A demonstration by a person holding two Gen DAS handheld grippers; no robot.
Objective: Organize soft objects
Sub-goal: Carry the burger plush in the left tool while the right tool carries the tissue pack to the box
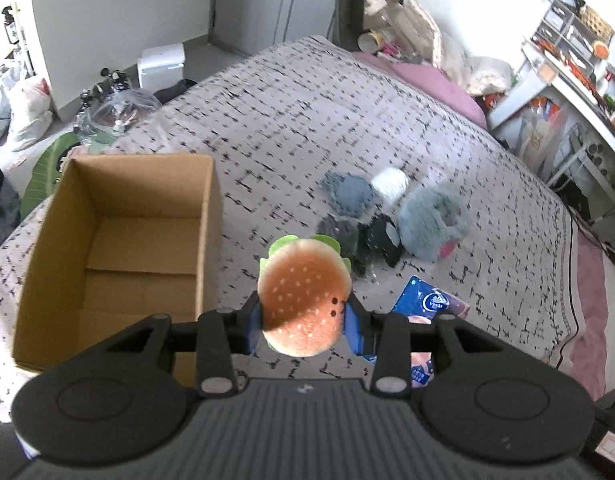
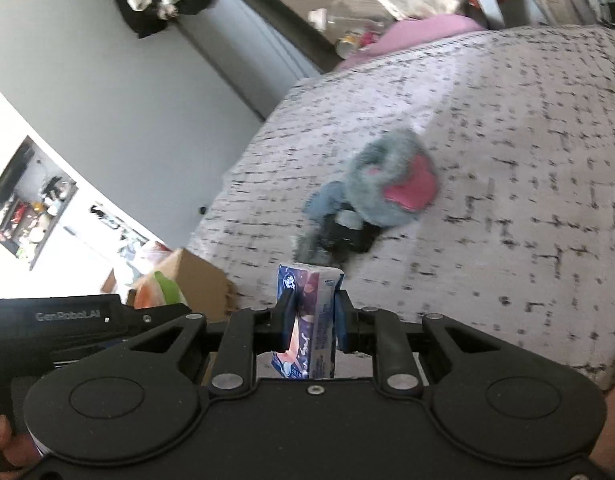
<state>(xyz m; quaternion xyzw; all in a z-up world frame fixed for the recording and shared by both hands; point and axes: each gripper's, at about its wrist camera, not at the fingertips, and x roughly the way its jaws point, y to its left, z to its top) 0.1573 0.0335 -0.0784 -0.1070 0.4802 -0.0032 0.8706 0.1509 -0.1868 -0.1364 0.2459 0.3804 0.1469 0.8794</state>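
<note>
The left claw (image 1: pixel 303 320) is closed on a plush hamburger (image 1: pixel 305 300), its sesame bun facing the camera and green felt lettuce peeking behind. The open, empty cardboard box (image 1: pixel 115 256) sits just to the claw's left on the bed (image 1: pixel 287 120), so the coming move is probably a short sideways carry. The right claw (image 2: pixel 311 312) pinches a soft tissue pack (image 2: pixel 305 320), held upright. Farther out lies a pile: a fluffy grey slipper (image 1: pixel 431 220) with pink lining, and rolled socks (image 1: pixel 353 194).
</note>
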